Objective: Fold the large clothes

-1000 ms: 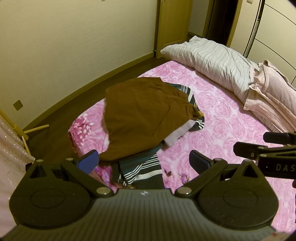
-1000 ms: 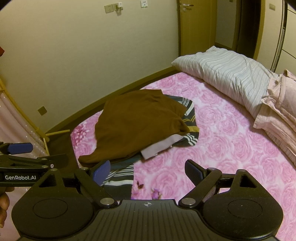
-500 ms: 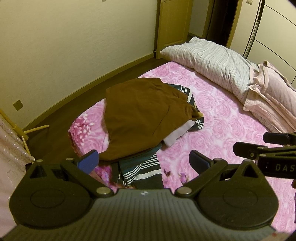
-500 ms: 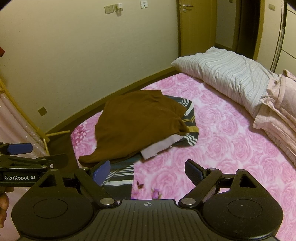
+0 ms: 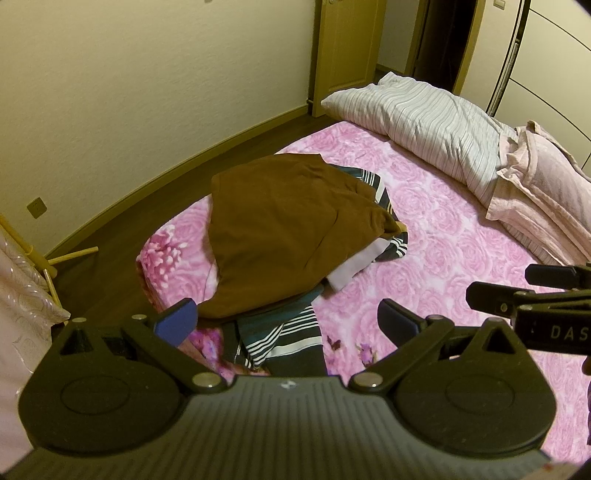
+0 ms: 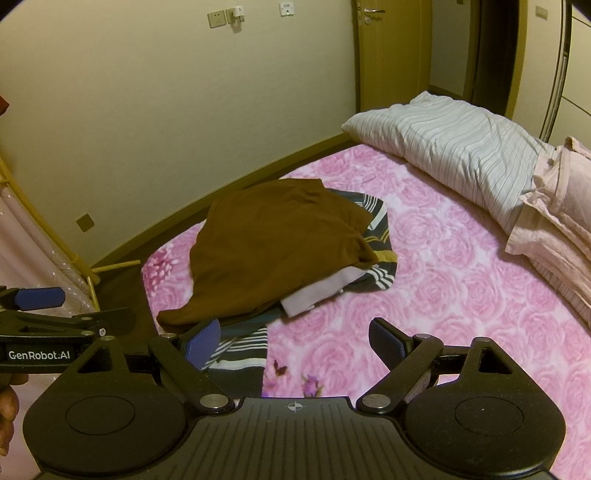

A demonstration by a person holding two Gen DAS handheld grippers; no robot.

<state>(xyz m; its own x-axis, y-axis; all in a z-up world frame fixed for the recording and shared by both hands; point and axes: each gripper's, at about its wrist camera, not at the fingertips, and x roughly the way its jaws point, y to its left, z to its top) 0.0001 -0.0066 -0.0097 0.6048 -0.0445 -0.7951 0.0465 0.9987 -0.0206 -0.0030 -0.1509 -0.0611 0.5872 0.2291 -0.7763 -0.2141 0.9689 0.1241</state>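
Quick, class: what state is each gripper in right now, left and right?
Left gripper: open, holding nothing, above the brown cloth garment.
Right gripper: open, holding nothing, above the pink rose-patterned bedspread.

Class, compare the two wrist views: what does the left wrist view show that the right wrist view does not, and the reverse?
Left wrist view only: the right gripper entering from the right edge. Right wrist view only: wall switches, a door handle and the left gripper at the left edge. Both: the brown garment topping the clothes pile, the pink bed, the striped pillow, and open jaws.
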